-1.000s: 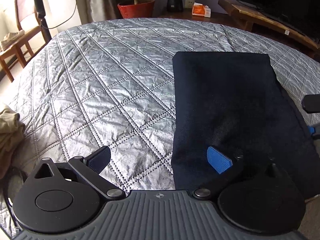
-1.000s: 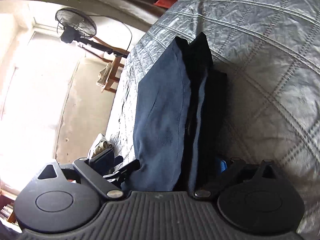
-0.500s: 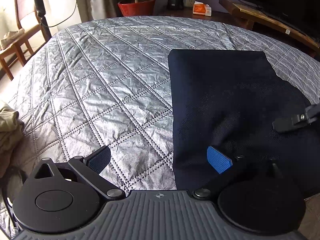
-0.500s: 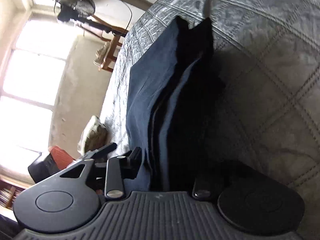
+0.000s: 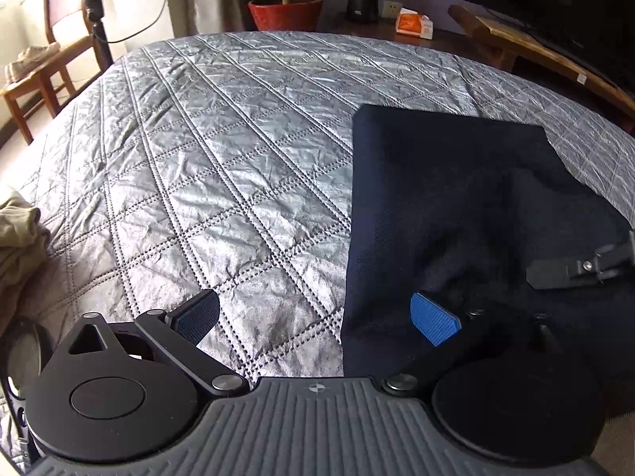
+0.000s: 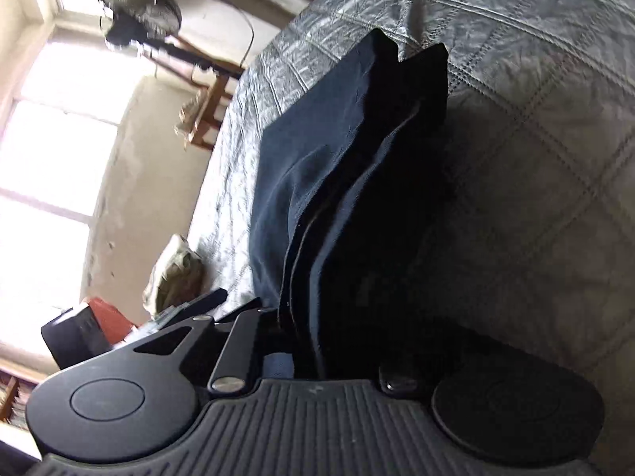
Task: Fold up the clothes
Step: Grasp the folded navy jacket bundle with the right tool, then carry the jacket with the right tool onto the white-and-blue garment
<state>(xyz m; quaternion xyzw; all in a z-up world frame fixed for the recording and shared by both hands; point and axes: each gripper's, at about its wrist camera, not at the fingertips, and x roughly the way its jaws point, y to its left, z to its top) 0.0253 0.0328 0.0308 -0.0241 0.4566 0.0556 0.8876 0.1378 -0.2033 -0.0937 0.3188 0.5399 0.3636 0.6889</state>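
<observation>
Dark folded garment (image 5: 456,198) lies on the quilted bed (image 5: 238,158); right gripper (image 6: 301,357) fingers closing on its stacked edge layers; left gripper (image 5: 317,317) fingers wide apart, empty; catch every layer before lifting.

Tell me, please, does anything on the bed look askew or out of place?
Mostly tidy. The dark folded garment lies flat on the quilt, but its far right corner is uneven. A crumpled beige cloth sits bunched at the bed's left edge, unfolded.
</observation>
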